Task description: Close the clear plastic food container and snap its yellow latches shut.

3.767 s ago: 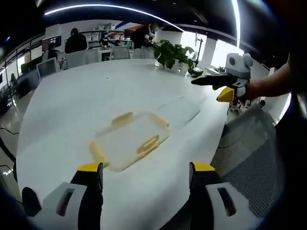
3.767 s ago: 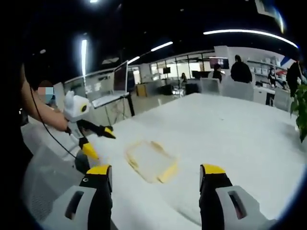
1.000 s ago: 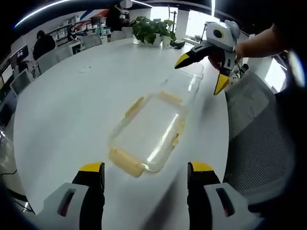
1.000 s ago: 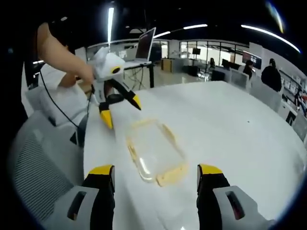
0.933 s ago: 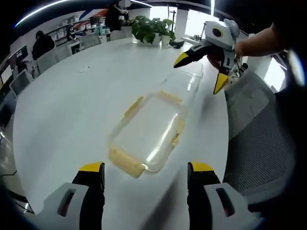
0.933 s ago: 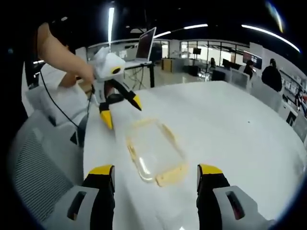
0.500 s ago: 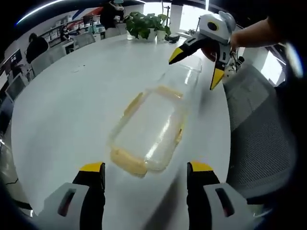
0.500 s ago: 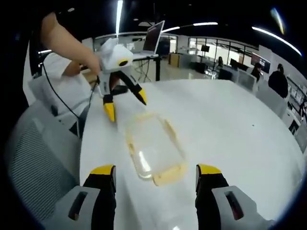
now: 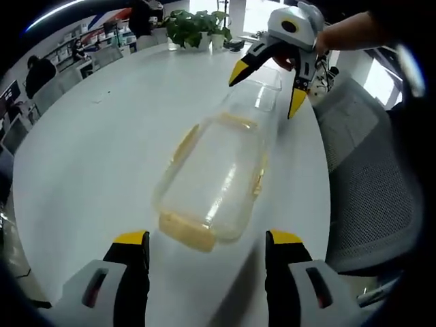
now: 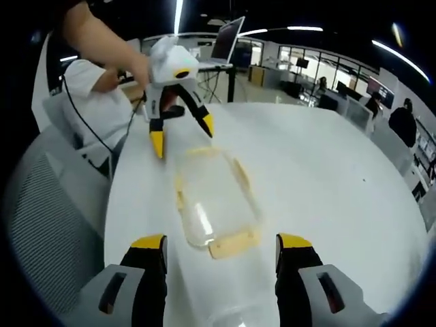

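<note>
Where the round white table spreads through both views, it takes up most of the frame, w/ a grey mesh office chair at its near edge and an open-plan office behind. A leafy potted plant sits at the table's far side in the left gripper view; a laptop on a stand shows beyond the table in the right gripper view, plus people seated in the bkgd.

Clear plastic food container lies flat on the table near the chair-side edge, long axis running between the two grippers. Its yellow latches show at the ends and along the sides; the near end latch in each view sits just ahead of that view's own jaws. A second clear piece lies past the container's far end in the left gripper view; can't tell whether it's attached.

Left gripper: jaws wide apart, nothing between them, hovering above the container's end. Right gripper: jaws likewise spread and empty, held over the opposite end; neither touches the container.
</note>
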Tool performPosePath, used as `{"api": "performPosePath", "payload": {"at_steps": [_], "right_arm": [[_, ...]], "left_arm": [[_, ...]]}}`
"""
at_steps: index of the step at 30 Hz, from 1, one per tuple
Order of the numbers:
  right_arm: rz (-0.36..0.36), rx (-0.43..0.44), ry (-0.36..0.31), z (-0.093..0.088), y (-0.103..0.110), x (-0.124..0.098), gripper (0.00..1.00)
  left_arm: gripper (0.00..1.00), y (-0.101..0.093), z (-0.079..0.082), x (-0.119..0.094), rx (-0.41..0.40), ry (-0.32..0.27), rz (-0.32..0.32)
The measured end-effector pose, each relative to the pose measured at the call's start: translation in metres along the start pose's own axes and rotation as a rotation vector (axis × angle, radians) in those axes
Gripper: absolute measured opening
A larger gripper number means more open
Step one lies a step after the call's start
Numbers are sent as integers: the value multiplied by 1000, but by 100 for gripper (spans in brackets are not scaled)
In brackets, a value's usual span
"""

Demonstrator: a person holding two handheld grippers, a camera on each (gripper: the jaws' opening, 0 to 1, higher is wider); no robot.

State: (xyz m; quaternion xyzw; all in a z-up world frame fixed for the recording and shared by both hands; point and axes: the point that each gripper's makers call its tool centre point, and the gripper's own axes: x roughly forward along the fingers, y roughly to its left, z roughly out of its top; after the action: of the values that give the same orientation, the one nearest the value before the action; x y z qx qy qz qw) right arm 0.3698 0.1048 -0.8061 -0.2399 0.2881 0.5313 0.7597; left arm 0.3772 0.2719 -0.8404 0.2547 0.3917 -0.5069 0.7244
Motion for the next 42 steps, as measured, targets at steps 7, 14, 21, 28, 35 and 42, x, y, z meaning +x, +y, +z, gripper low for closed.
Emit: {"api": "performPosePath", "payload": {"at_steps": [7, 14, 21, 28, 35, 42], "right_arm": [[19, -40, 47, -7, -2, 5, 63], [44, -64, 81, -9, -2, 9, 60], [54, -85, 105, -10, -8, 12, 60], [64, -104, 128, -12, -9, 16, 60], [71, -110, 154, -16, -10, 20, 58], [80, -114, 178, -20, -11, 24, 56]], "left_arm": [[69, 4, -1, 1, 45, 20, -5], [67, 11, -4, 2, 103, 61, -8], [66, 12, -7, 5, 161, 92, -19], [65, 17, -7, 6, 210, 104, -11], [61, 16, -7, 9, 266, 131, -31], [60, 18, -5, 9, 285, 138, -45]]}}
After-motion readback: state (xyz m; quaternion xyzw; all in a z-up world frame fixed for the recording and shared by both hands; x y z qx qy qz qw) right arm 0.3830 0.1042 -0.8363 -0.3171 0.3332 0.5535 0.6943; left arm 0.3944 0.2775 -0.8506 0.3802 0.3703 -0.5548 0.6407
